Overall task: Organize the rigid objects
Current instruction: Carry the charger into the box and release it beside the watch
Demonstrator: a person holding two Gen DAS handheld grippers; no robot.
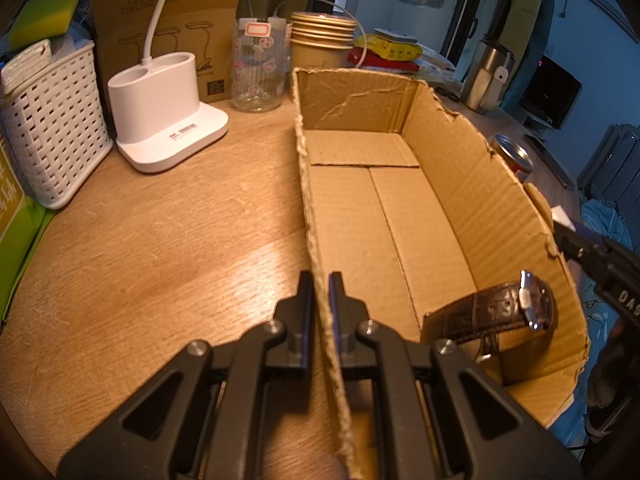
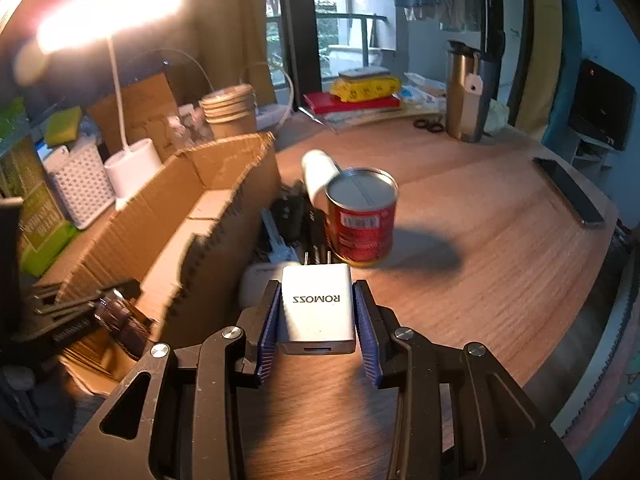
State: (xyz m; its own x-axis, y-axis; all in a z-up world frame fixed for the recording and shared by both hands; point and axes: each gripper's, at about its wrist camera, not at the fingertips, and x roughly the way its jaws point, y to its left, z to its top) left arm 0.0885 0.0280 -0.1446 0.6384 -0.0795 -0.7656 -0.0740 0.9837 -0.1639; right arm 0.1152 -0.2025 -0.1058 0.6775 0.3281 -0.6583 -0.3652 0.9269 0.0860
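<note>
My left gripper is shut on the near left wall of an open cardboard box, one finger on each side of the wall. A brown leather watch lies in the box's near right corner. My right gripper is shut on a white ROMOZZ charger, held a little above the wooden table, prongs pointing away. Just beyond the charger stands a red tin can, with a white cylinder and several dark small items beside the box. The watch also shows at lower left.
A white lamp base, white woven basket, glass jar and stacked paper cups stand behind the box. A steel flask, scissors, a stack of books and a dark phone lie further off.
</note>
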